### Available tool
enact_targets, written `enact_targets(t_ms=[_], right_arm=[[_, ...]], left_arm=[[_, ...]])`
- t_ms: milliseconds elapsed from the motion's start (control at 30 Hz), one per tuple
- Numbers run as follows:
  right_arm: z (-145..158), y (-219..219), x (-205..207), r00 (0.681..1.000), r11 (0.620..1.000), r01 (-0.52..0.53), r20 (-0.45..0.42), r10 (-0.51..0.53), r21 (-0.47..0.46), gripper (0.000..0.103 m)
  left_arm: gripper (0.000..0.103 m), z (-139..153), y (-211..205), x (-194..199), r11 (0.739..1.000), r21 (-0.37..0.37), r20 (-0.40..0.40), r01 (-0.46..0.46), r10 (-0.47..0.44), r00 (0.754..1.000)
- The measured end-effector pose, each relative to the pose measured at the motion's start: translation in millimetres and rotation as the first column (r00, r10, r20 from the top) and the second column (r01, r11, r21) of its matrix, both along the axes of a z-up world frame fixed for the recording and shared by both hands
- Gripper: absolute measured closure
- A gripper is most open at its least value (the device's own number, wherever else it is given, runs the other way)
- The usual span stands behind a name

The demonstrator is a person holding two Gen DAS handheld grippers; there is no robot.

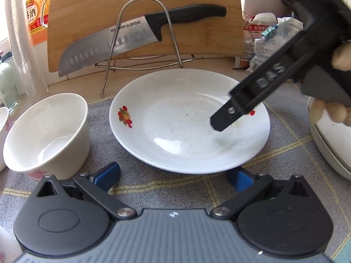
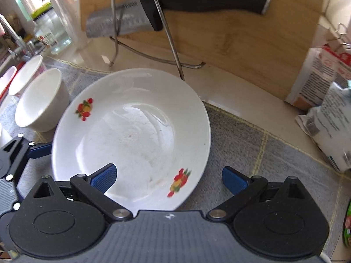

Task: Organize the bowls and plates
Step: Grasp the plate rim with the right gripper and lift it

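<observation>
A white plate (image 1: 188, 120) with red fruit prints lies on the grey checked cloth (image 1: 153, 186). Just short of the plate's near rim, my left gripper (image 1: 173, 177) is open and holds nothing. My right gripper (image 2: 170, 177) is open too and straddles the right rim of the plate (image 2: 131, 131), one blue pad over the dish and the other outside it. In the left wrist view its black finger (image 1: 232, 111) hovers over the plate's right side, with a hand (image 1: 337, 109) behind it. Left of the plate stands a white bowl (image 1: 46, 131), with a second bowl (image 2: 26, 74) beyond it.
A wooden cutting board (image 1: 144, 22) leans at the back with a knife (image 1: 122, 39) and a wire rack (image 1: 142, 35) in front of it. Food packets (image 2: 329, 114) lie at the right. Another white dish (image 1: 329, 144) sits at the right edge. Bottles (image 1: 33, 17) stand back left.
</observation>
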State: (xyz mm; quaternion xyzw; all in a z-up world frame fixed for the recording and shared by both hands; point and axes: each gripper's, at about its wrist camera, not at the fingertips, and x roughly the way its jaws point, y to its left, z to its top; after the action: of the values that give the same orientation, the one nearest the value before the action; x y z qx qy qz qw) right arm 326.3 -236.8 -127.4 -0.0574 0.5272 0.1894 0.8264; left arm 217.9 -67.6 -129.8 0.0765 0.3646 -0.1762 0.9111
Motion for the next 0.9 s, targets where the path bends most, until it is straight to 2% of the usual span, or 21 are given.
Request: enact_targets(t_ms=[233,500,900], right_arm=[[-5,17,6,0.999,0.995,-0.036,-0.018,0.035,-0.089,0.0],[-6,15,8,0.998,0.995,-0.062,-0.011,0.061,-0.082,0.0],[7,12,44,0.982,0.976,-0.191,0.028,0.189,0.104,0.0]], left_arm=[[0.0,1,0,-1,1.0,-0.001,0.009,0.007,-0.007,1.0],[0.0,1,0,-4,0.999,0.004,0.031,0.034,-0.034,0.999],[0.0,1,-5,-5,0.996,0.022,0.07,0.084,-0.085,0.994]])
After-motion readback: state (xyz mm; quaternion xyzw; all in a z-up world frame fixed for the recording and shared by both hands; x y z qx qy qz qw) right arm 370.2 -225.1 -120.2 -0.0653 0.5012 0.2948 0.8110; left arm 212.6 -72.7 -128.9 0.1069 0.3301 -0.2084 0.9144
